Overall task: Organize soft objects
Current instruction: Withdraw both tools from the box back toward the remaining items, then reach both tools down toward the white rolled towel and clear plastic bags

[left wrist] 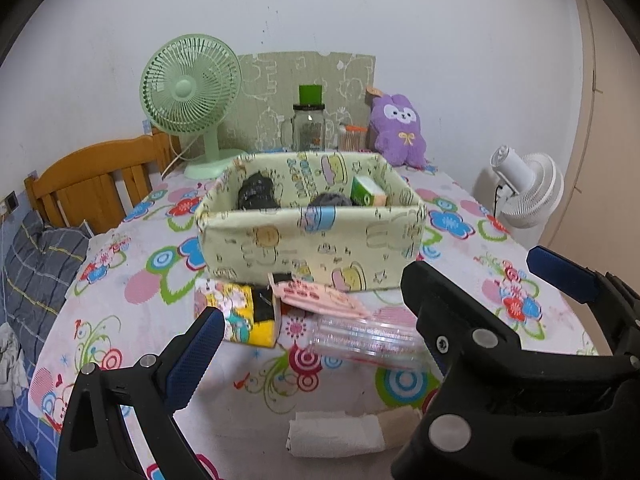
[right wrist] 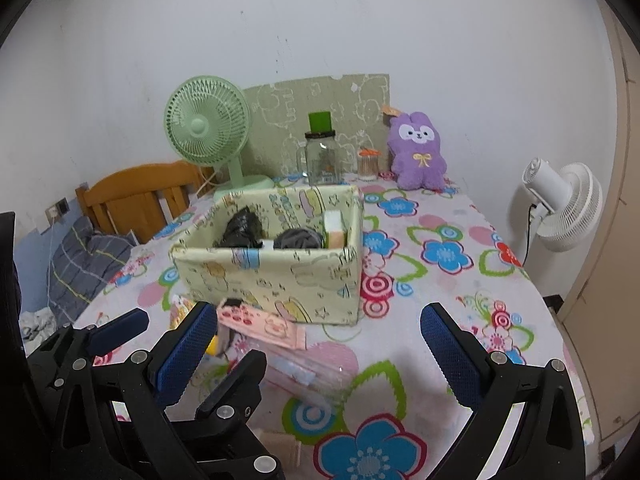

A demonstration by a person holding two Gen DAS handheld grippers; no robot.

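Both grippers, left (left wrist: 316,344) and right (right wrist: 320,344), hover with jaws spread wide and empty over the near table (right wrist: 460,280), where soft packets (left wrist: 244,316) lie just before the fabric box (left wrist: 312,248).

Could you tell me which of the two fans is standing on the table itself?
The green fan, at the table's far left corner beside the glass jar. The white fan stands off the table's right edge.

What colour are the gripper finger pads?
Blue, textured, on black frames. Clearest on the right gripper pads in the right wrist view.
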